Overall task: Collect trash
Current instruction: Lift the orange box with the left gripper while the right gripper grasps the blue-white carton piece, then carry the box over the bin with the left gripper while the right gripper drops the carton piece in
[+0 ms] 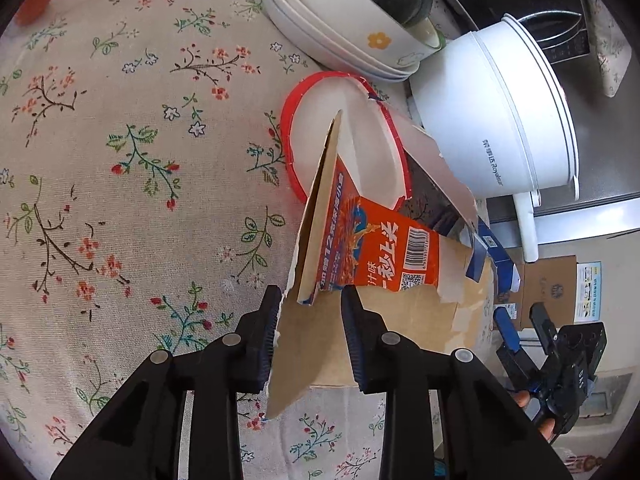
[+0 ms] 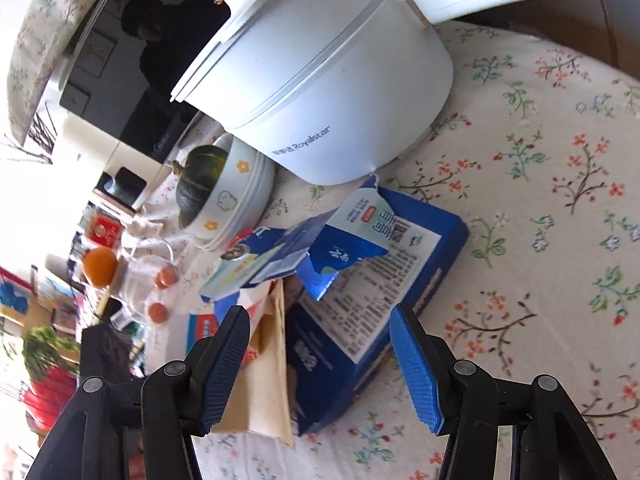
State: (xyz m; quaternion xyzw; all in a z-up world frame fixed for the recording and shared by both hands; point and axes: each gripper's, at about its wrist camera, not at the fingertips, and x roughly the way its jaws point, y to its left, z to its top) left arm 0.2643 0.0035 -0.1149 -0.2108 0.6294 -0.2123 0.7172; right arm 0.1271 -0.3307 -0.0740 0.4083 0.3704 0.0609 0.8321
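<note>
Tablecloth (image 1: 120,120) under both spread hand-held grippers

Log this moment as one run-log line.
left gripper: open around torn orange carton | right gripper: open over blue box | nothing lifted from tablecloth

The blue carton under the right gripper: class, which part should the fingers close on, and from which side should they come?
Probably the near end of the blue carton, approached from above along the right gripper's present line. It lies flat on the floral tablecloth, crushed and torn open, and its width already sits between the open fingers. The white pot crowds its far end.
</note>
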